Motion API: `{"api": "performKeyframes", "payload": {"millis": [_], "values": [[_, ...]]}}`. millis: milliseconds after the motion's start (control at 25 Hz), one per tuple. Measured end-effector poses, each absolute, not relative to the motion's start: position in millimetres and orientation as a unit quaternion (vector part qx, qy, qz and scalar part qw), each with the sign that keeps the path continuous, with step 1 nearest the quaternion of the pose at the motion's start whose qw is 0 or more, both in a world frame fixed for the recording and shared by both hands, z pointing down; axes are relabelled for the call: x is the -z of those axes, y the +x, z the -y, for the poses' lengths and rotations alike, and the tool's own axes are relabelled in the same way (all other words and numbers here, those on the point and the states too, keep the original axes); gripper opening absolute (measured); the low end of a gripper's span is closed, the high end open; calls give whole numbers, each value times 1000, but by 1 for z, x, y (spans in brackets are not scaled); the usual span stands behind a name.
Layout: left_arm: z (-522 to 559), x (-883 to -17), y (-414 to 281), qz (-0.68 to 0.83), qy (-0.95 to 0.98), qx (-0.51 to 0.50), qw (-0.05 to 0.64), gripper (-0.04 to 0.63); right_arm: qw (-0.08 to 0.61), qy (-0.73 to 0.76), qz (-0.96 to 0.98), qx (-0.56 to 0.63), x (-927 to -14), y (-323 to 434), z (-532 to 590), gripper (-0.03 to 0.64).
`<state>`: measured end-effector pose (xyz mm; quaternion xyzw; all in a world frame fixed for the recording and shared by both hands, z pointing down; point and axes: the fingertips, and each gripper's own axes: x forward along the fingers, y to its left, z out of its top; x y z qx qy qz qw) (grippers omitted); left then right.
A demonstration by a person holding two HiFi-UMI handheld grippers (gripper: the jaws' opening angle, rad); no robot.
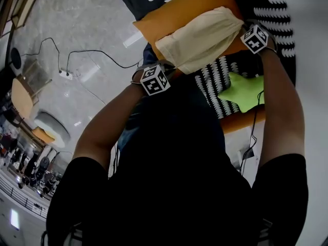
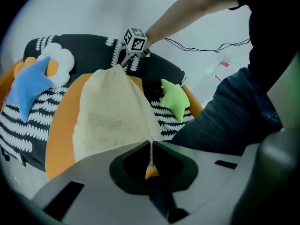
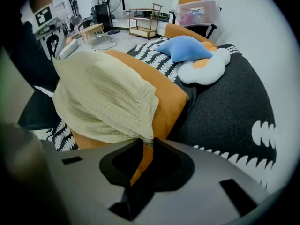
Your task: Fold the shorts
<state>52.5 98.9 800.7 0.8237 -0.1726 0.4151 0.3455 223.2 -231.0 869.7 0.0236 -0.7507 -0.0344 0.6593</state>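
1. Cream waffle-knit shorts (image 2: pixel 112 111) run to a thin point at their near corner. There the left gripper (image 2: pixel 151 148) has its jaws pressed together on the cloth.
2. At the opposite corner, the right gripper (image 3: pixel 143 142) has its jaws only narrowly apart. The hemmed edge of the shorts is bunched between the tips.
3. From the left gripper view, the right gripper points down onto its corner, its marker cube (image 2: pixel 135 39) uppermost.
4. Both bare forearms reach forward from the body in the head view. The left forearm (image 1: pixel 105 124) angles inward, and the right forearm (image 1: pixel 279 106) runs nearly straight ahead.
5. Between the two grippers the shorts are spread flat across a rectangular orange cushion (image 1: pixel 171 14).
6. That cushion lies on a black-and-white patterned fabric sofa (image 3: pixel 225 102).
7. Beside the shorts on the sofa sits a lime-green star-shaped plush (image 2: pixel 176 100).
8. Farther along the sofa, a blue star-shaped pillow (image 3: pixel 185 48) rests against a white cloud-shaped pillow (image 3: pixel 206 69).
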Motion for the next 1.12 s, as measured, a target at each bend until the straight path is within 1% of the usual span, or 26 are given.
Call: {"api": "performKeyframes", "payload": {"millis": [320,840,920,1000,1080,1120], "values": [[-124,-823,99,162,824,-416,350,31,662,39,748,30,-884,257,210,69],[-139,-856,139,165,816,-424,357,32,646,114,754,-28,-894,279,199,71],[-139,-860,138,166,813,-431,354,32,631,149,761,-36,-886,278,211,71],[-139,-865,135,165,808,-443,351,34,610,196,764,-82,-885,283,217,72],[-141,-866,137,158,806,-443,360,48,590,231,756,-164,-892,298,208,83],[-143,-863,140,150,806,-439,368,94,579,244,753,-198,-894,304,203,86]]}}
